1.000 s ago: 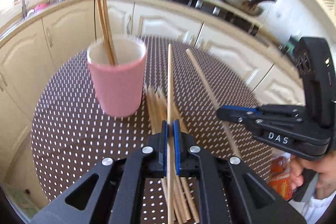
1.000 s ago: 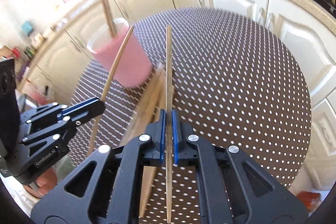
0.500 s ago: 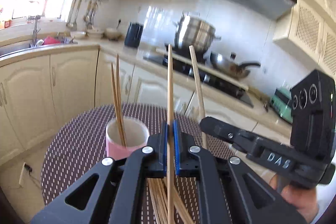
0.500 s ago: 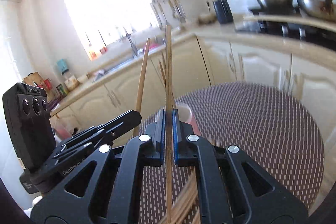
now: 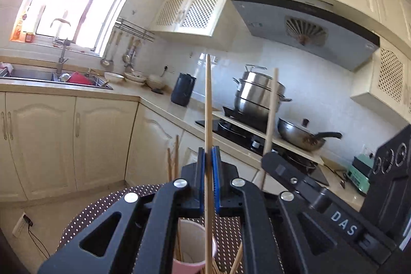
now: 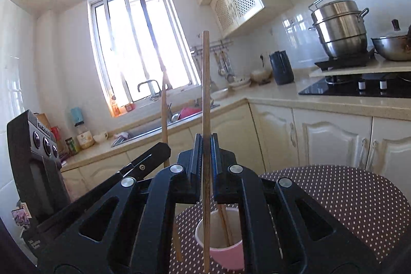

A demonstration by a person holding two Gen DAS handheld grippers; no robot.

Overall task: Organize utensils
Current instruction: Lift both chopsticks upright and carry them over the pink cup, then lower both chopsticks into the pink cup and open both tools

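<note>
Both chopsticks lifted off the bench since a second ago, now upright; your left gripper (image 5: 208, 158) and right gripper (image 6: 205, 145) each clamp one above the pink cup (image 6: 226, 256) – next, lower them in

We see the pink cup (image 6: 226, 245) near the desk's (image 6: 346, 199) near edge, two chopsticks (image 6: 226, 225) crowding its mouth; the far desk lies open.

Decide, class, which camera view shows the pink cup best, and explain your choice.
The right wrist view: the pink cup shows its open rim, inner wall and the chopsticks standing inside. In the left wrist view the pink cup is mostly hidden behind the hand-held gripper's body, cut off at the bottom edge.
</note>
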